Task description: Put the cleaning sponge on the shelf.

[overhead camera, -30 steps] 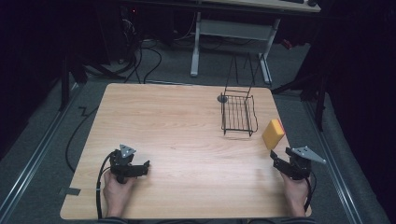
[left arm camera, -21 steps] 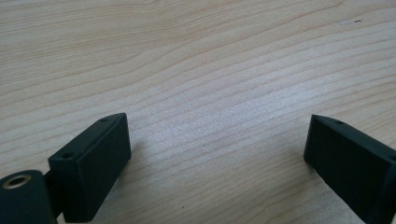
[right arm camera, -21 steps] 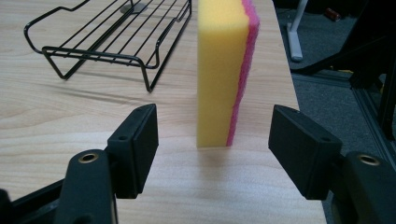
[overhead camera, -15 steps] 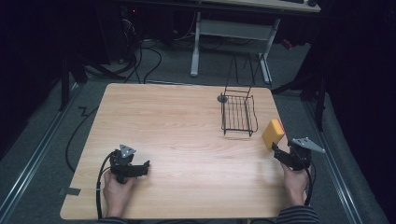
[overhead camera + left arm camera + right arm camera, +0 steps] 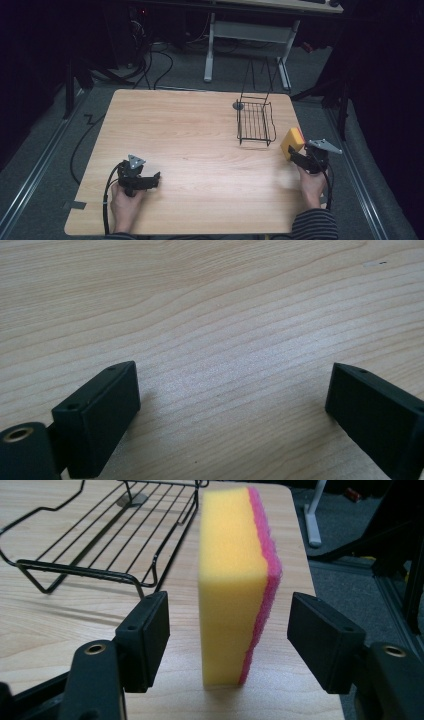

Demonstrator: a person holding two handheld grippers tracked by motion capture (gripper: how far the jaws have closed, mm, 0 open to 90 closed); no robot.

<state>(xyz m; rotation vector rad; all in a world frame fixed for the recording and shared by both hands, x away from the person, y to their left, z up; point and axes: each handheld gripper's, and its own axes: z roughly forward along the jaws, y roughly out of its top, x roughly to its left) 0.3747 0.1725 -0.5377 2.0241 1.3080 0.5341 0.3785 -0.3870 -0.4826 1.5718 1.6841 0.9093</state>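
A yellow sponge [image 5: 292, 142] with a pink scouring side stands on its narrow edge near the table's right edge. In the right gripper view the sponge [image 5: 232, 580] rises between my right gripper's [image 5: 230, 625] jaws with a gap on each side. Those jaws have just been closing and neither pad touches the sponge. In the high view the right gripper [image 5: 296, 156] sits just behind the sponge, held by a hand. My left gripper [image 5: 152, 181] rests at the front left of the table, open. Bare wood lies between the left gripper's [image 5: 232, 390] jaws.
A black wire rack [image 5: 255, 122] stands left of and beyond the sponge, and it shows as the rack [image 5: 100, 540] close by in the right gripper view. A small grey disc [image 5: 238, 105] lies at its far corner. The wooden table [image 5: 190, 135] ends just right of the sponge.
My right gripper has moved forward along the table's right edge up to the sponge, so its jaws now stand on either side of it. The sponge and the left gripper have not moved.
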